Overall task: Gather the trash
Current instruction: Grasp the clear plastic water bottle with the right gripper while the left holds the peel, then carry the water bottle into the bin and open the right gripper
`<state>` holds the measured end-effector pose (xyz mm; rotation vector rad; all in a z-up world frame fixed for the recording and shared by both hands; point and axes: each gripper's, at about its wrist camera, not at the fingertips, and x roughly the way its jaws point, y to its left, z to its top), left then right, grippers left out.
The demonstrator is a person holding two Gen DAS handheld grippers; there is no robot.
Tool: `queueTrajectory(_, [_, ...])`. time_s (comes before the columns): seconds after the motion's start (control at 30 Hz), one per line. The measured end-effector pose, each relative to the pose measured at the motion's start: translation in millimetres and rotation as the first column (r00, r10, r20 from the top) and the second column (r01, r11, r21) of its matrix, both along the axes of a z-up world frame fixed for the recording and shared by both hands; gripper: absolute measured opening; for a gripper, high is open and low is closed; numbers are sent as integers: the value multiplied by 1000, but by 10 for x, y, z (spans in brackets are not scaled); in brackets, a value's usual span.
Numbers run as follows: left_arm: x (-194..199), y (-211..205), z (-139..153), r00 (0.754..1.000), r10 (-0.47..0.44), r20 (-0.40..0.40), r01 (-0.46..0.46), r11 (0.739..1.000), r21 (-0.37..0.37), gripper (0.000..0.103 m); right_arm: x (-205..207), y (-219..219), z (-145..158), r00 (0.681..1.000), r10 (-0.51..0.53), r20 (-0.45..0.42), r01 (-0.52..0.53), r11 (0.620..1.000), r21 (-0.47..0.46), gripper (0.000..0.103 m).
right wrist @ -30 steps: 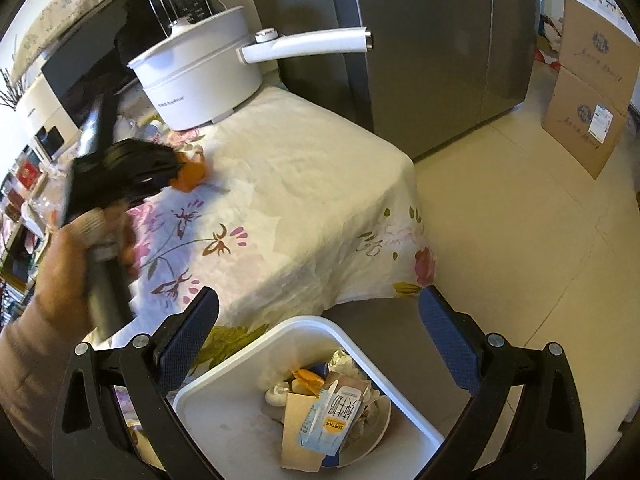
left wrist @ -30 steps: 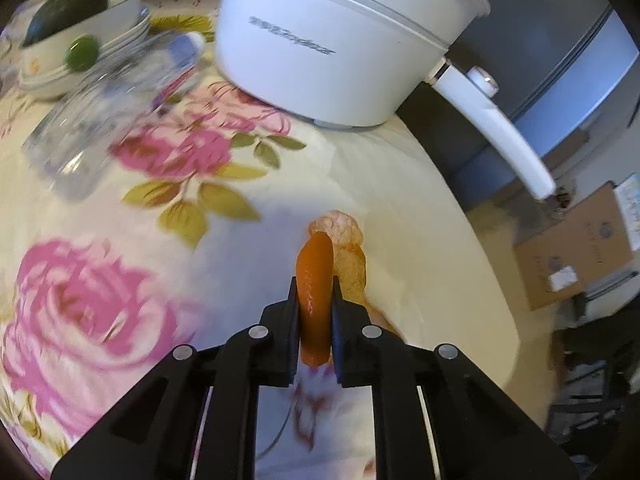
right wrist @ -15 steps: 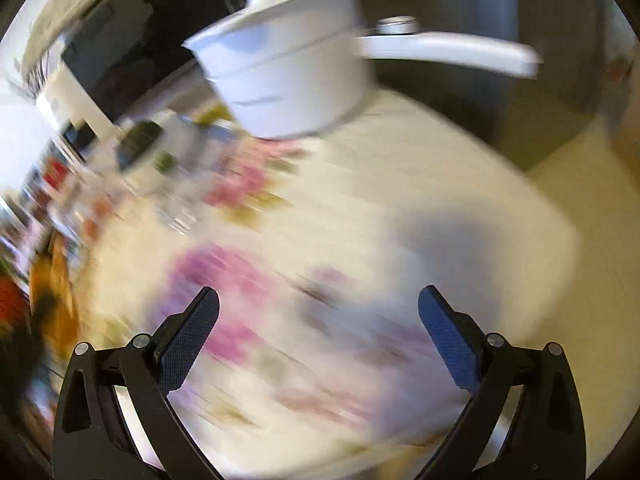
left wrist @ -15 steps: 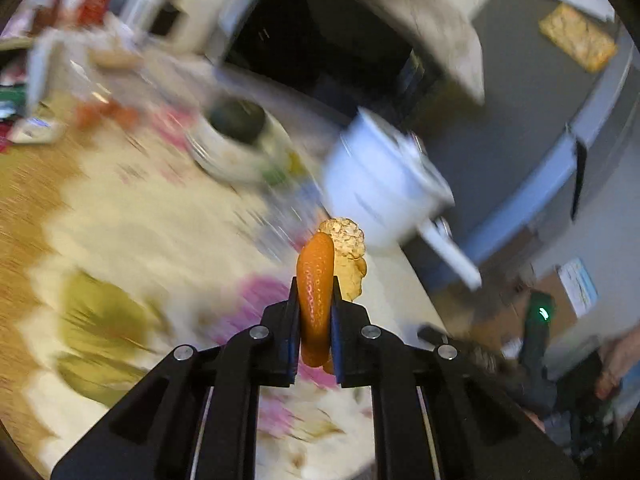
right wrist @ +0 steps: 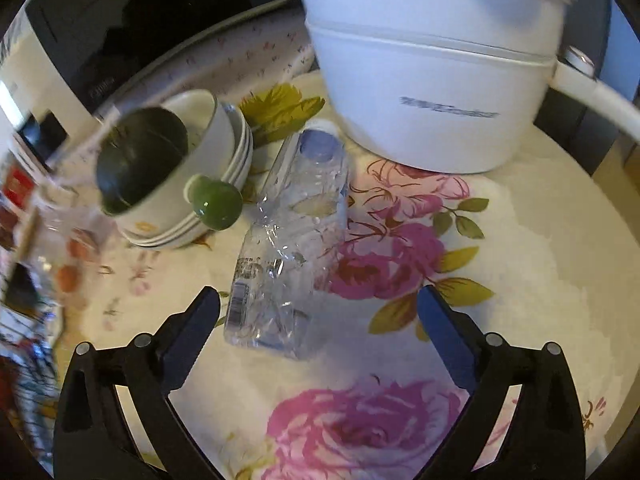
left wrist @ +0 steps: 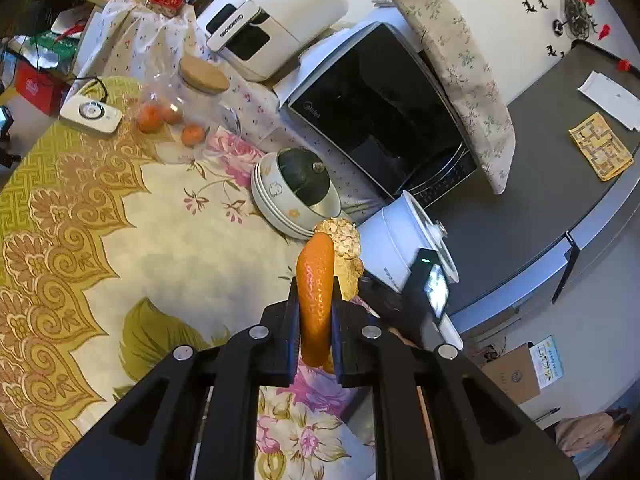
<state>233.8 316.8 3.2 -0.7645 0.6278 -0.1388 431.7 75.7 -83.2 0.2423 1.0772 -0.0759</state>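
Stacked bowls (right wrist: 224, 184) holding dark squash (right wrist: 140, 160), left claw (left wrist: 315, 312) pinching orange peel (left wrist: 316, 292)

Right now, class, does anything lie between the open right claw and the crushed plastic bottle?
Nothing visible does. The right claw is open above the bottle, with only bare tablecloth between the two.

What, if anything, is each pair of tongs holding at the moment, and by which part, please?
The left tongs pinch an orange peel near its lower end. The right tongs are open and empty above a crushed plastic bottle.
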Motion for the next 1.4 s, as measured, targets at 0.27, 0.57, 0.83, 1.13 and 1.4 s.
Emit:
queueTrajectory(0.27, [-44, 32, -10, 1000, -2, -8, 2, 1000, -10, 13, 128, 14, -169, 997, 19, -76, -17, 999, 32, 56])
queueTrajectory(0.57, [-22, -151, -17, 999, -42, -24, 42, 999, -4, 13, -391, -336, 2, 1000, 22, -15, -21, 999, 44, 55])
queueTrajectory(0.83, [-117, -487, 90, 995, -104, -2, 104, 994, 35, 13, -1151, -789, 388, 994, 67, 92, -68, 998, 13, 52])
queueTrajectory(1.13, [-282, -880, 104, 983, -181, 1, 181, 982, 61, 13, -2120, -1383, 656, 984, 93, 154, -98, 995, 24, 51])
queueTrajectory(1.4, [-436, -1249, 157, 966, -260, 9, 258, 962, 86, 13, -2998, -1840, 663, 986, 76, 145, -89, 993, 82, 51])
